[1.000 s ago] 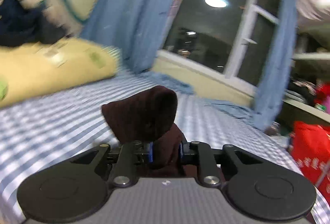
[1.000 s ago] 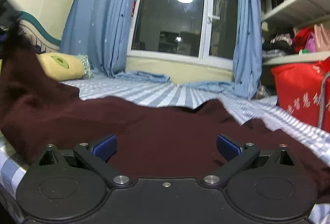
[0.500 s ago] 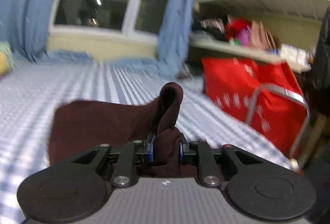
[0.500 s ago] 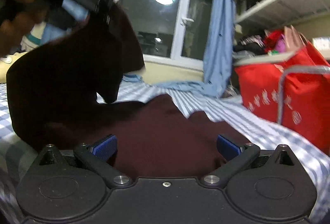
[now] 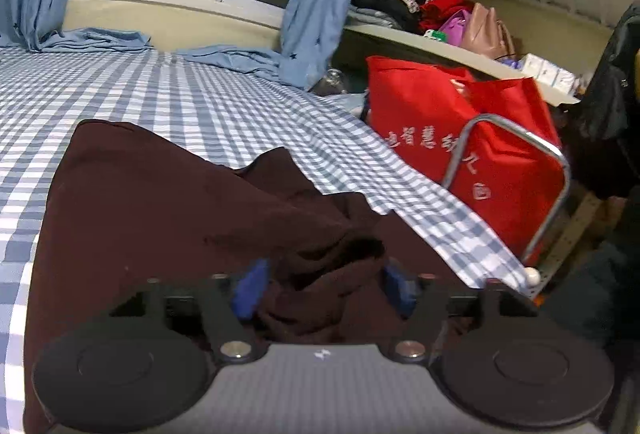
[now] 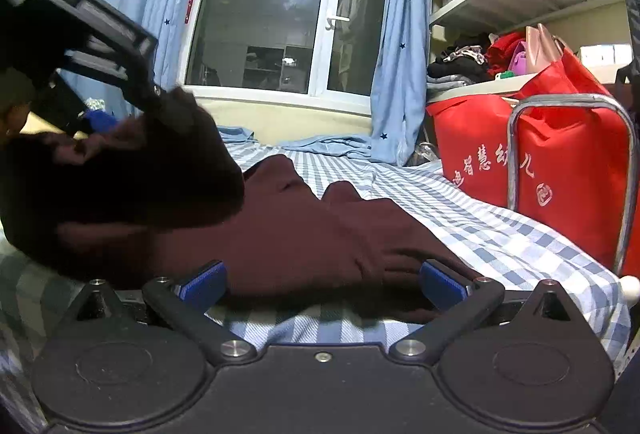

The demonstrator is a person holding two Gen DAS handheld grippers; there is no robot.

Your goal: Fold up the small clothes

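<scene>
While both claws gape, left claw tilts over garment.

The left wrist camera sits low over the blue-and-white checked bed sheet, looking along its own fingers toward the bed's far right corner, with the dark maroon knit garment filling the close foreground. The right wrist camera rides lower and nearer the sheet, facing the dark night window more squarely. Both views share the garment, the window's blue curtains and the red fabric bag with white lettering.
</scene>
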